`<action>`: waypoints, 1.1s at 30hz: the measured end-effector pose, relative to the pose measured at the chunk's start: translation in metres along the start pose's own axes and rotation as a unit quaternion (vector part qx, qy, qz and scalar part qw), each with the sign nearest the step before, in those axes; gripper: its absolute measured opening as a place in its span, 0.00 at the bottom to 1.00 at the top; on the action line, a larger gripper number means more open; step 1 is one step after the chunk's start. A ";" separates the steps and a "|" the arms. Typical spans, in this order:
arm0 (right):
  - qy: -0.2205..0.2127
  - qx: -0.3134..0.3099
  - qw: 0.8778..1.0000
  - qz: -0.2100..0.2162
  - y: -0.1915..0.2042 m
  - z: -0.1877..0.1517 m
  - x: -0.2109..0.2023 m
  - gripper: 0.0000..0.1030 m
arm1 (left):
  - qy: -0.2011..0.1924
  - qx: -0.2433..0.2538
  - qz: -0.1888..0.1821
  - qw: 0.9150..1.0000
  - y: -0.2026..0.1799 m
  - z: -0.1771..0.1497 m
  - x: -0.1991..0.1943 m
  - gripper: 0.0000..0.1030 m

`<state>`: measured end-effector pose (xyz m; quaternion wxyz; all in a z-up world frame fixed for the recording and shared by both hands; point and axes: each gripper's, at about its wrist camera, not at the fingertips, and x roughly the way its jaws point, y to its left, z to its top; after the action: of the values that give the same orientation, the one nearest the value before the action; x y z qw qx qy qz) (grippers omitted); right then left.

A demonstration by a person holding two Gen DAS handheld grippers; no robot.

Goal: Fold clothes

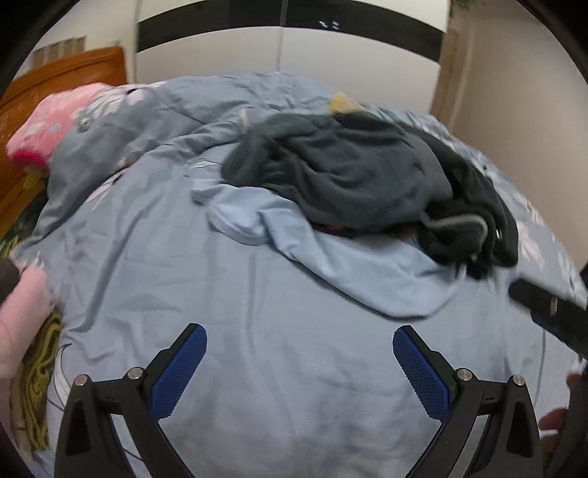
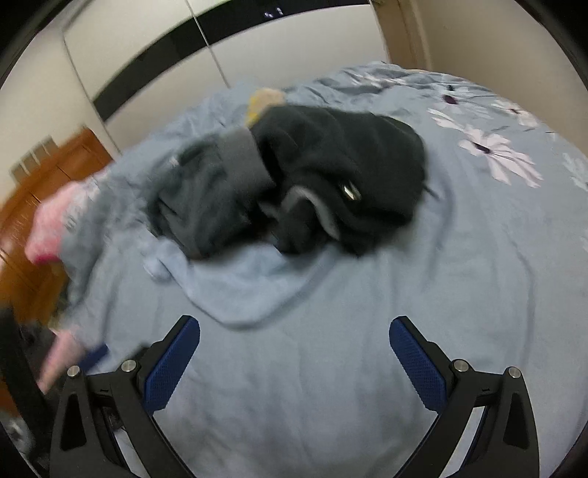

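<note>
Left gripper (image 1: 299, 343): two fingers spread wide, nothing held. Right gripper (image 2: 294, 336): two fingers spread wide, nothing held. Ahead of both pairs, on the bed (image 1: 257, 367): one light blue garment (image 1: 367, 272), one dark clothes heap (image 1: 367, 176) lying on it.

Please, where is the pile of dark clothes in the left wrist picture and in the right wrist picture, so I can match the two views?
Left wrist view: the pile of dark clothes lies right of centre in the upper half, on the light blue garment.
Right wrist view: the pile lies near centre in the upper half, again on that light blue garment.
Shared landmark: the wardrobe's black band behind the bed.
</note>
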<state>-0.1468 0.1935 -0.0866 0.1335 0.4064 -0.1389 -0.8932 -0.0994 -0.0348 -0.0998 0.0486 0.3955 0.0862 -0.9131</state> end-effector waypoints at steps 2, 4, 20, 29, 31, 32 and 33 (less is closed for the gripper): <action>0.007 0.001 0.999 0.041 0.010 0.018 0.013 1.00 | -0.006 -0.017 0.005 1.000 0.013 0.000 -0.006 1.00; 0.013 0.002 0.998 0.068 0.024 0.035 0.029 1.00 | -0.006 -0.024 0.015 1.000 0.023 -0.004 -0.011 1.00; 0.047 0.132 0.981 0.133 0.066 0.122 0.108 0.18 | 0.011 -0.085 0.053 0.995 0.101 -0.030 -0.048 1.00; -0.019 0.157 0.935 0.316 0.105 0.211 0.035 0.14 | -0.005 -0.093 0.041 0.995 0.111 -0.020 -0.071 1.00; -0.043 0.136 0.931 0.336 0.116 0.231 0.004 0.12 | -0.009 -0.096 0.043 0.994 0.115 -0.018 -0.080 1.00; -0.056 0.127 0.927 0.347 0.120 0.240 -0.014 0.11 | -0.012 -0.098 0.043 0.994 0.117 -0.016 -0.085 1.00; -0.070 0.117 0.924 0.357 0.125 0.249 -0.034 0.11 | -0.014 -0.104 0.041 0.994 0.120 -0.015 -0.091 1.00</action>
<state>-0.2995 0.1248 0.1382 0.3849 0.2787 -0.3877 -0.7899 -0.0077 -0.1471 -0.0582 0.1280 0.3782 0.1641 -0.9020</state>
